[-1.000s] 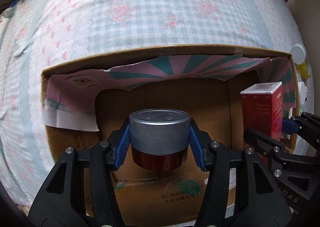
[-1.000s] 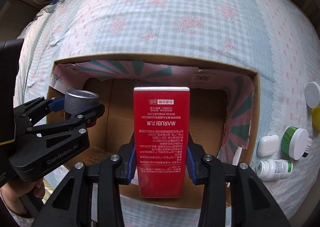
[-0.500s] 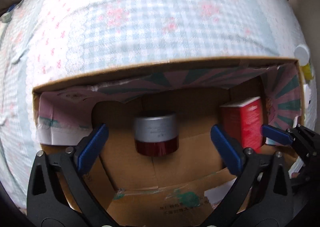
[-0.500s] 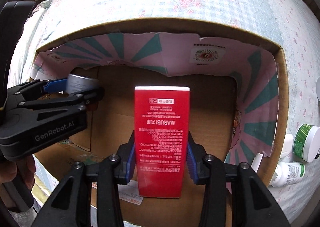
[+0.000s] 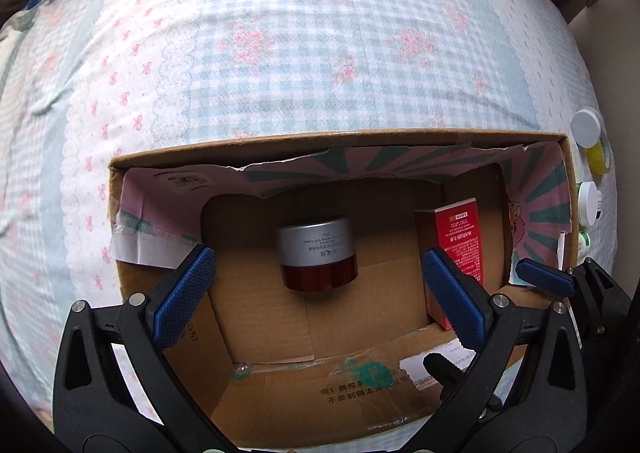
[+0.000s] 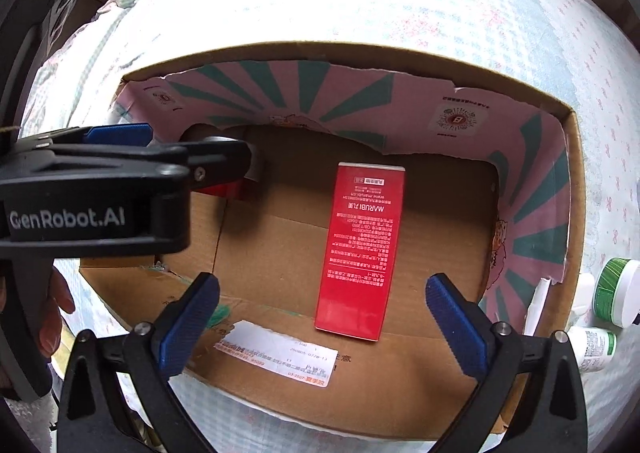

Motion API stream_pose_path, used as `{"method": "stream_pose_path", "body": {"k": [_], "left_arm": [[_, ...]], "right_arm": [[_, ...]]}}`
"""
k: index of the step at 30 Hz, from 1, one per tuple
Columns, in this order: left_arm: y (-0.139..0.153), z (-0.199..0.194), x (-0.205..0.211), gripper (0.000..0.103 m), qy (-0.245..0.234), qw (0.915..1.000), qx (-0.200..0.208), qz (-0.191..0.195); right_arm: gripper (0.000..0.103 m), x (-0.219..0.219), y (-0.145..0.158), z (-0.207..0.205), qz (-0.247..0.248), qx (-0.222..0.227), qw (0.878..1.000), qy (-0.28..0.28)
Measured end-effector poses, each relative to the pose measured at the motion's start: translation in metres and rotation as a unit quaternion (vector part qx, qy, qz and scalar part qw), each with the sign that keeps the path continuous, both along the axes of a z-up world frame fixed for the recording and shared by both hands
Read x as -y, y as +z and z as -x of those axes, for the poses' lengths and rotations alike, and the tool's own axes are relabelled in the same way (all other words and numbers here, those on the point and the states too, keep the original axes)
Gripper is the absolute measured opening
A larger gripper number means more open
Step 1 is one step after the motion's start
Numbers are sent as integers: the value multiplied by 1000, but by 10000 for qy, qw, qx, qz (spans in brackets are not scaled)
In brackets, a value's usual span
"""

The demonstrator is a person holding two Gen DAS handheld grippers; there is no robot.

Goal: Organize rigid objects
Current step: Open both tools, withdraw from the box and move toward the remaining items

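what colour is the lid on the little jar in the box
Silver-grey lid over a dark red jar, clearest in the left wrist view.

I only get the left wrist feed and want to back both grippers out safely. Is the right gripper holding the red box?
Observer: No. The right gripper is open, with both pads clear of the red box, which stands by itself on the carton floor.
Operator: Is there anything outside the carton on that side I might knock?
Observer: Yes. A green jar and a white bottle lie on the bedspread just beyond the carton's right wall, close to the right gripper's outer finger.
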State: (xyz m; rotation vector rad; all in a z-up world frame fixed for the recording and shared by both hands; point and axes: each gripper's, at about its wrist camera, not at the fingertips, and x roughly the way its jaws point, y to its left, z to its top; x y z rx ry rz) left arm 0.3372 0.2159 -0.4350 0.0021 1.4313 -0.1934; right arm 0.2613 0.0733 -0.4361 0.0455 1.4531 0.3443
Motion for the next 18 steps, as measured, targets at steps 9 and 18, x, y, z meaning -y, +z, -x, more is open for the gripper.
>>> {"method": "stream_pose_path", "body": {"k": [9, 18], "left_arm": [[66, 24, -13, 103, 215, 9989, 383, 137], [160, 79, -9, 103, 281, 9922, 1181, 265]], "right_arm": [[103, 2, 58, 13, 225, 274, 9993, -103], [103, 49, 141, 51, 240, 723, 9940, -783]]}}
